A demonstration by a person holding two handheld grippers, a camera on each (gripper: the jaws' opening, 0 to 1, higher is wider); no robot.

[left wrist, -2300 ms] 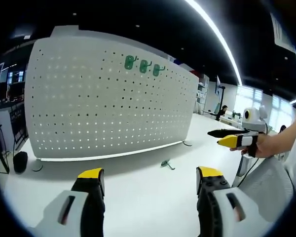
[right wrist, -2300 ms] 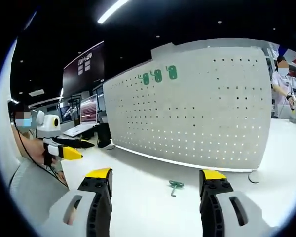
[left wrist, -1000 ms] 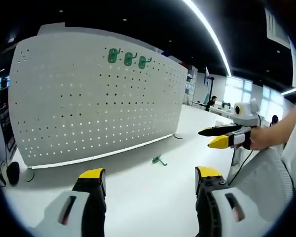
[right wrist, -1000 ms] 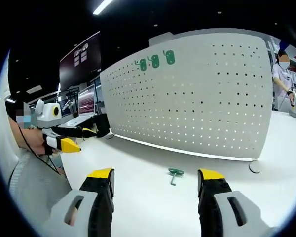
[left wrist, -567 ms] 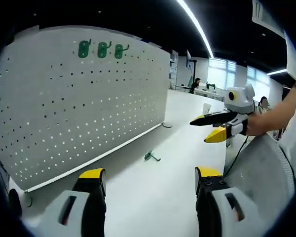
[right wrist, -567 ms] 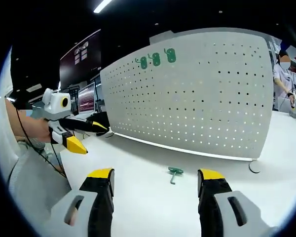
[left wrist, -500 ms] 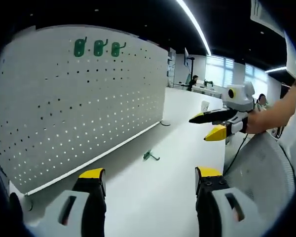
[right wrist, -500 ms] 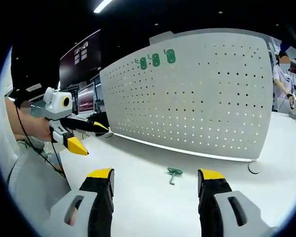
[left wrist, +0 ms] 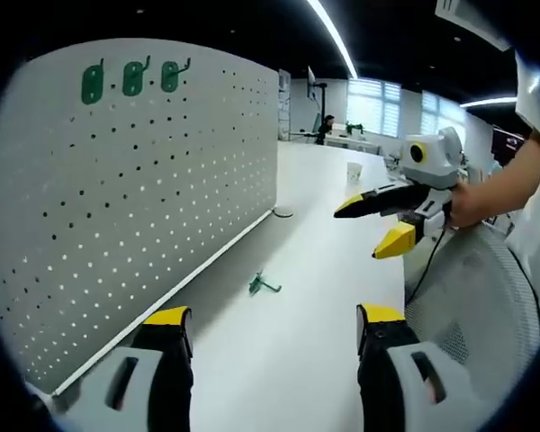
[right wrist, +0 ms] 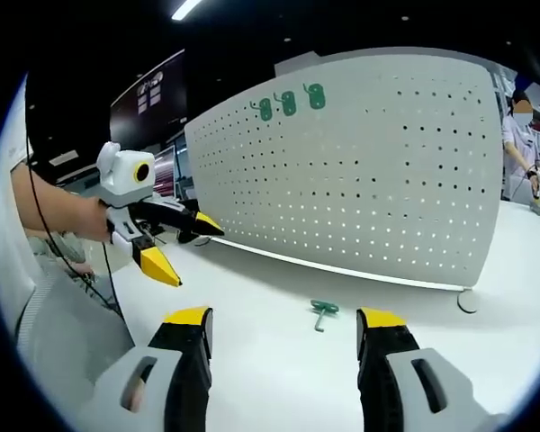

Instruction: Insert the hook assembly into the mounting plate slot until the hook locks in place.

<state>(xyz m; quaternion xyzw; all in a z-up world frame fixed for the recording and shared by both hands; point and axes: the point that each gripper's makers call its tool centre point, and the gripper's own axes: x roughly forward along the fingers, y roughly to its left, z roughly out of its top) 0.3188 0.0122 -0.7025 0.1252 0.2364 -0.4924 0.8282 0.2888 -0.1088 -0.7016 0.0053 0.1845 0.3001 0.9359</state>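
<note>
A small green hook lies flat on the white table, seen again as the hook in the right gripper view. The white perforated mounting plate stands upright behind it, also visible as the plate. Three green hooks hang near its top edge, the same hooks showing in the right gripper view. My left gripper is open and empty, short of the loose hook. My right gripper is open and empty too. The right gripper enters the left view; the left gripper enters the right view.
The plate's foot rests on the table at its right end. A person's hand and arm hold the right gripper. Monitors and desks stand behind the plate's left end. Another person stands at far right.
The left view has swung so the plate sits further left and more side-on. Each gripper has come further into the other's view; the loose hook stays put.
</note>
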